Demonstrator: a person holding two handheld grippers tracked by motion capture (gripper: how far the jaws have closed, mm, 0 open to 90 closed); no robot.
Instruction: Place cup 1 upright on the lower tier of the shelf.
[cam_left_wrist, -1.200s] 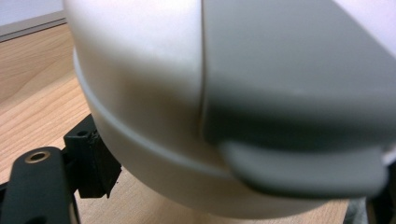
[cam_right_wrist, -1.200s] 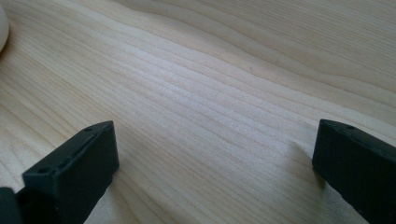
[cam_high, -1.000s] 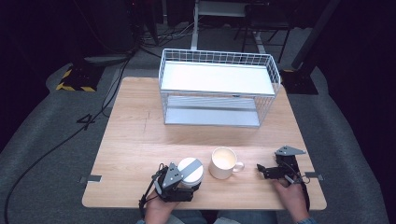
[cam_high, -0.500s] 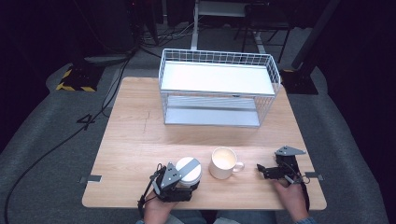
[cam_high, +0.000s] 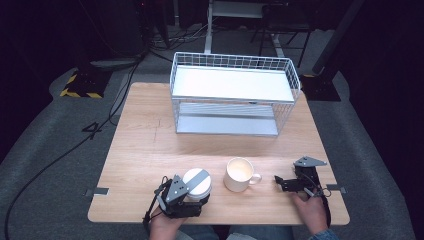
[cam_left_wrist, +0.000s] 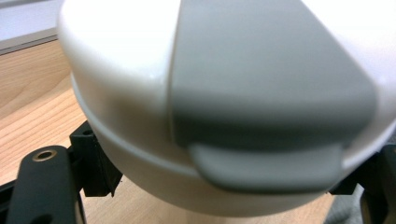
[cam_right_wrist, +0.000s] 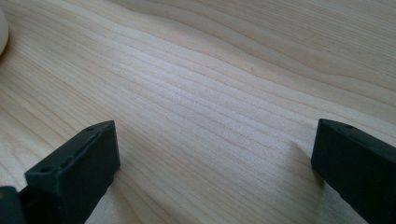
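The table (cam_high: 150, 130) takes up the middle of the high view, pale wood with dark floor all round it. At its far edge, upper centre of the frame, stands a white wire rack (cam_high: 234, 95) with two shelves, both bare as far as I can see. Near the lower edge, a little right of centre, a cream mug (cam_high: 240, 174) sits upright with its handle turned right; nothing shows inside it. Just left of the mug, at lower centre, is the white canister (cam_high: 196, 183) with a grey band across its lid, standing on the table. The left gripper (cam_high: 187, 200) is clamped on it from the near side, and in the left gripper view the black jaws press on the body below the lid at both sides. At lower right, the right gripper (cam_high: 286, 184) lies low on the wood, jaws spread wide with only bare grain between them, pointing toward the mug's handle but apart from it.
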